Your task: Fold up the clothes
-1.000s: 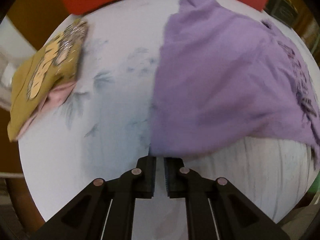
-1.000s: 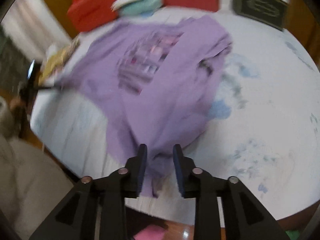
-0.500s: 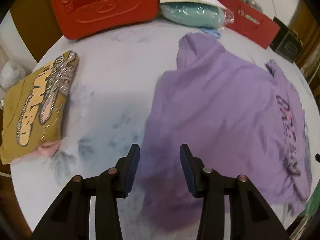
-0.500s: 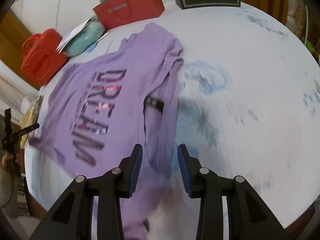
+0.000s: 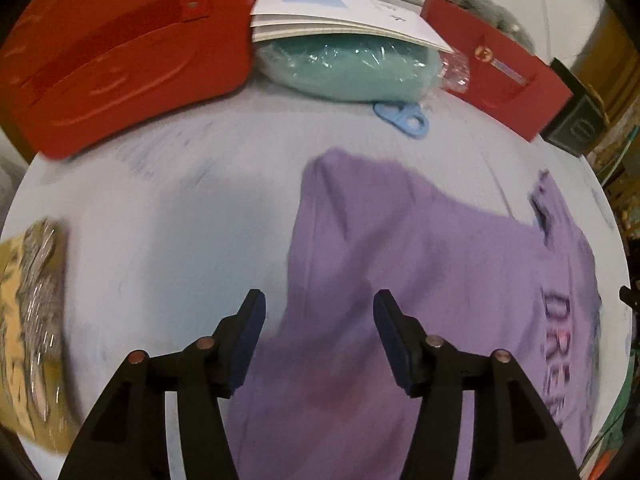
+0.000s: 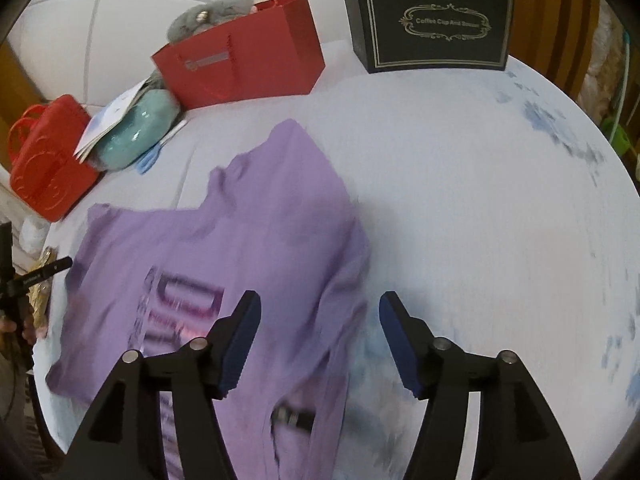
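A purple T-shirt (image 5: 420, 280) with dark lettering lies spread flat on the round white table (image 5: 168, 216); it also shows in the right wrist view (image 6: 248, 232). My left gripper (image 5: 318, 328) is open and empty, hovering over the shirt's left edge. My right gripper (image 6: 320, 332) is open and empty, hovering over the shirt's right edge near the collar label (image 6: 292, 418). The left gripper shows at the far left of the right wrist view (image 6: 24, 280).
A folded yellow garment (image 5: 28, 320) lies at the table's left edge. A red case (image 5: 120, 48), a teal wrapped bundle (image 5: 348, 68) under a booklet, a blue tag (image 5: 402, 116), a red paper bag (image 6: 244, 68) and a black gift box (image 6: 432, 28) line the far side.
Both grippers have let go of the shirt and opened wide. The shirt has dropped flat on the table. Both grippers have moved forward over it toward the far side.
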The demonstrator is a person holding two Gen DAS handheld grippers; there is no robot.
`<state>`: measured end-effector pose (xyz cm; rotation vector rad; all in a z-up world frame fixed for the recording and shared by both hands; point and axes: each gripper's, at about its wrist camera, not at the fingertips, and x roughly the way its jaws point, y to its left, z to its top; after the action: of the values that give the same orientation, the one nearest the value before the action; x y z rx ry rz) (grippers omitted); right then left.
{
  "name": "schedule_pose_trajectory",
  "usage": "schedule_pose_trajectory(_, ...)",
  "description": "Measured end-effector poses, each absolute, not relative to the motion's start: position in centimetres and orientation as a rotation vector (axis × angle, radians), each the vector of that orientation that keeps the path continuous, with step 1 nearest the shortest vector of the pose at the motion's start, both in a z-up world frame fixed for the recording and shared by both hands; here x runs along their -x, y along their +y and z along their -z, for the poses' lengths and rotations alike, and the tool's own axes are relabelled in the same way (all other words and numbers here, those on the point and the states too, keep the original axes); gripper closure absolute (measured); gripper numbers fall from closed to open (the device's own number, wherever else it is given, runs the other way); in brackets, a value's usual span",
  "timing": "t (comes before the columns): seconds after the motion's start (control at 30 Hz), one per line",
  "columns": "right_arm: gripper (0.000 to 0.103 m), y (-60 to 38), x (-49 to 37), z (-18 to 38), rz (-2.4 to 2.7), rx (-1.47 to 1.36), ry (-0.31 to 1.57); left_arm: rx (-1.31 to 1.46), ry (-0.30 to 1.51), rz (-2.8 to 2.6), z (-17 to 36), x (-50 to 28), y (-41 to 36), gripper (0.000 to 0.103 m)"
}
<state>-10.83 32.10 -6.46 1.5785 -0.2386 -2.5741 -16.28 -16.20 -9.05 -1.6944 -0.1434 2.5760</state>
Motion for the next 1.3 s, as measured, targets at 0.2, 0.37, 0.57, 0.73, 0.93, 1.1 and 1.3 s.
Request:
schedule_pose_trajectory(0.2,0.041,31.4,15.9,7.5,2.557,-1.597,-0.187,1.701,-0.124,-2.583,10.5,22.0,-15.7,0.046)
schedule_pose_trajectory(0.37,0.037,29.7,20.4,8.9,2.532,-1.587,-0.135,1.712,-0.062,-2.585,12.2,24.0,-14.7,0.045)
schedule_pose_trajectory(0.57,0.033,27.4,24.3,10.8,2.505,-1.592,-0.046,1.663,0.094,-2.65,12.4,23.0,-12.3,0.088)
schedule_pose_trajectory(0.73,0.102,23.6,24.5,11.9,2.474,-1.61,0.333,1.623,0.167,-2.744,11.9,22.7,-11.7,0.1)
schedule_pose_trajectory(0.93,0.102,24.4,25.4,8.8,2.717,-1.406,0.447,1.658,0.042,-2.853,11.2,25.1,-14.5,0.101)
schedule_pose_trajectory(1.1,0.084,26.6,28.3,9.4,2.752,-1.489,0.273,1.677,-0.064,-2.934,10.6,26.8,-16.7,0.1)
schedule_pose_trajectory(1.3,0.057,30.3,22.6,6.9,2.711,-1.471,0.017,1.616,-0.013,-2.765,8.8,20.7,-16.2,0.056)
